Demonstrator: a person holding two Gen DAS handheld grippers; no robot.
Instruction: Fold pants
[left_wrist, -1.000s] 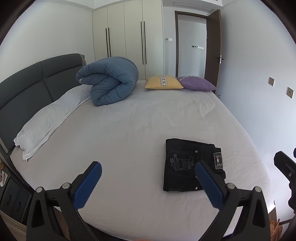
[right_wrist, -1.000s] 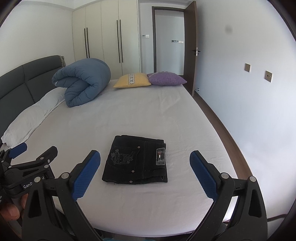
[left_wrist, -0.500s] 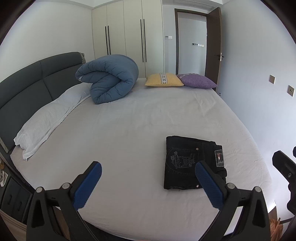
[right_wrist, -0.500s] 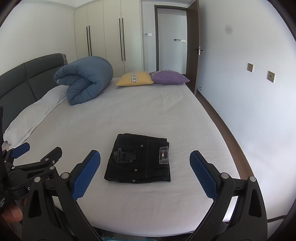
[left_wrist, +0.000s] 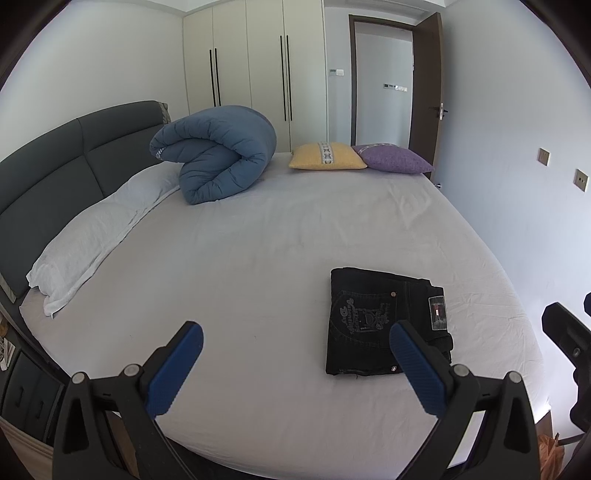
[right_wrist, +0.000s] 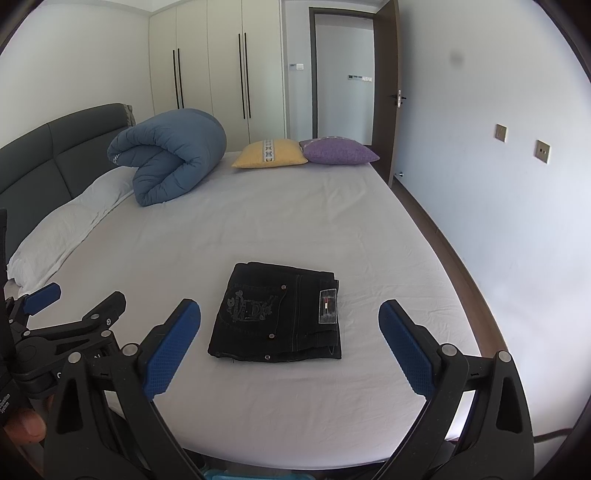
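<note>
Pants are the whole job here, and the black denim pants (right_wrist: 277, 312) already lie folded into a compact rectangle on the white sheeted bed (right_wrist: 295, 221), well short of both tools. The right gripper (right_wrist: 290, 334), black-framed with blue ribbed pads, hovers above the bed's near edge with its jaws spread wide and nothing between them; the folded pants show in the gap beyond its fingertips, not touched. The left gripper (left_wrist: 295, 354), of the same make, hangs to the left of the pants, likewise wide open and empty, its right pad overlapping the bundle's near corner only in the view. Judging by this, the folding looks finished and the step in hand is letting go and standing off; any next move would call only for a light press or squaring of an edge. The pants show a stitched back pocket and a small leather waistband patch on top, edges fairly even, layers stacked thick at the near right corner. Far beyond the pants sit a rolled blue quilted duvet (right_wrist: 170, 155) and two cushions.
</note>
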